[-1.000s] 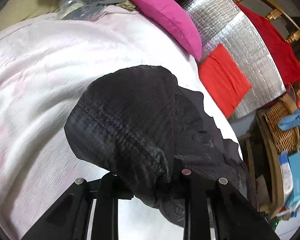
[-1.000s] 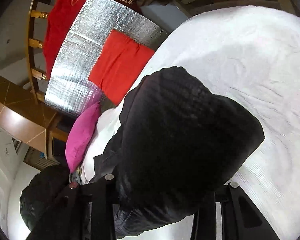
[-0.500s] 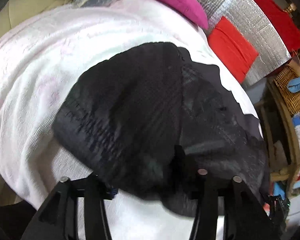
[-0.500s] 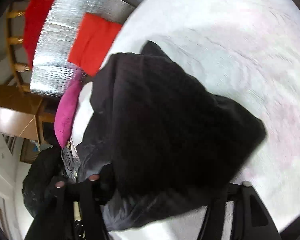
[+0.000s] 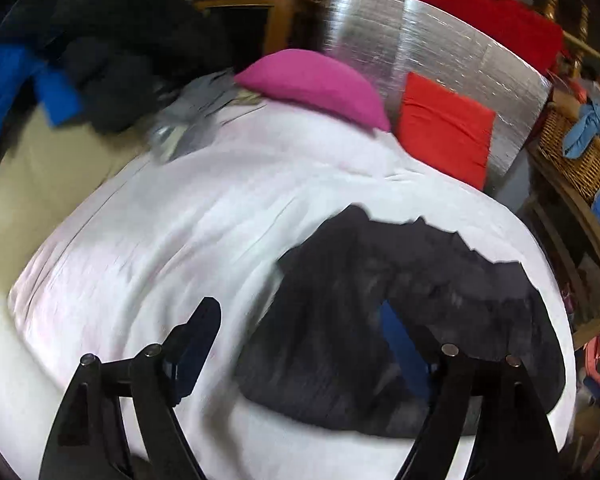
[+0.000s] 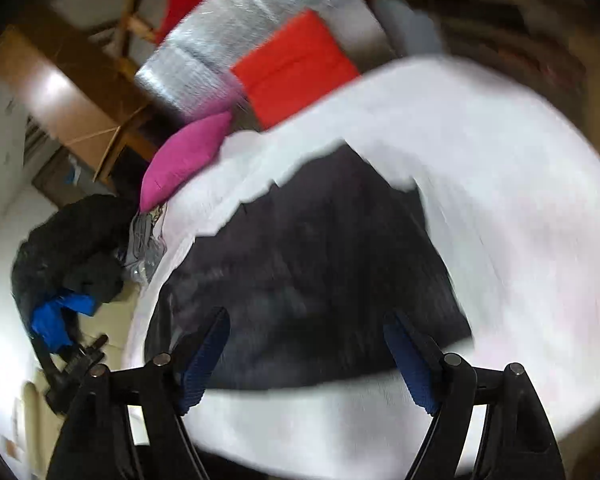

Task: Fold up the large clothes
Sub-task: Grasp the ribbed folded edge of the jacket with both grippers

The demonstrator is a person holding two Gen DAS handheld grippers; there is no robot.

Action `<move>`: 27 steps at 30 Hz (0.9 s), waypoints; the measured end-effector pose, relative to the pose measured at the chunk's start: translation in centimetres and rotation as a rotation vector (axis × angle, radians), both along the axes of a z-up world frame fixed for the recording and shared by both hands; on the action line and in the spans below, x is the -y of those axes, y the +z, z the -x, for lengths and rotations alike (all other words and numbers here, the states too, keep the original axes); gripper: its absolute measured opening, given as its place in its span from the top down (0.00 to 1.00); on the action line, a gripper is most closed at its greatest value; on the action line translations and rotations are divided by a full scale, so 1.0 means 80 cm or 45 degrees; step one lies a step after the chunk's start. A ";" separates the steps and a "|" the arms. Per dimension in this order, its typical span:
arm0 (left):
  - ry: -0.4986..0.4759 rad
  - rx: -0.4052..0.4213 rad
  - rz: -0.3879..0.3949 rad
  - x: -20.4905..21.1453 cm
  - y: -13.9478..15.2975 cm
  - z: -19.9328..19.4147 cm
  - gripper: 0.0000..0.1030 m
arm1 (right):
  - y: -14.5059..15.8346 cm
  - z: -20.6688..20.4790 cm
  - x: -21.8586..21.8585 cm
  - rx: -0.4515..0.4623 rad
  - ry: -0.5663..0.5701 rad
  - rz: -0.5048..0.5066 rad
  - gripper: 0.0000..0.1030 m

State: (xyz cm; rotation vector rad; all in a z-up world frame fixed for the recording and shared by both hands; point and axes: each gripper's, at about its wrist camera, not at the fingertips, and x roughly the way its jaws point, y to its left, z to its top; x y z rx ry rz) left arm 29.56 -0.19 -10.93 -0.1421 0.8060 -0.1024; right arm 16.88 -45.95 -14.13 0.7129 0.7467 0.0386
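Observation:
A black garment (image 5: 380, 320) lies folded and flat on the white sheet (image 5: 180, 240); the right wrist view shows the garment (image 6: 312, 264) in the middle of the bed. My left gripper (image 5: 298, 308) hovers above its left edge, jaws still opening, and nothing is pressed between the blue pads (image 5: 404, 344). My right gripper (image 6: 306, 318) hangs over the garment's near edge, jaws also opening, with the cloth below them and apart from the fingers (image 6: 208, 344). Both views are motion-blurred.
A pink cushion (image 5: 316, 84), a red cushion (image 5: 444, 128) and a silver foil panel (image 5: 420, 52) stand at the bed's far end. A heap of dark and blue clothes (image 5: 80, 64) lies at the far left. A wicker basket (image 5: 572, 152) sits at the right.
Both grippers held bunched black cloth a second ago. They have let go, opened wide and pulled up and back, and the garment now lies flat on the sheet.

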 end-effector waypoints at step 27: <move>-0.149 -0.281 -0.045 0.097 -0.129 -0.196 0.81 | -0.085 -0.295 -0.063 -0.286 0.192 0.702 0.84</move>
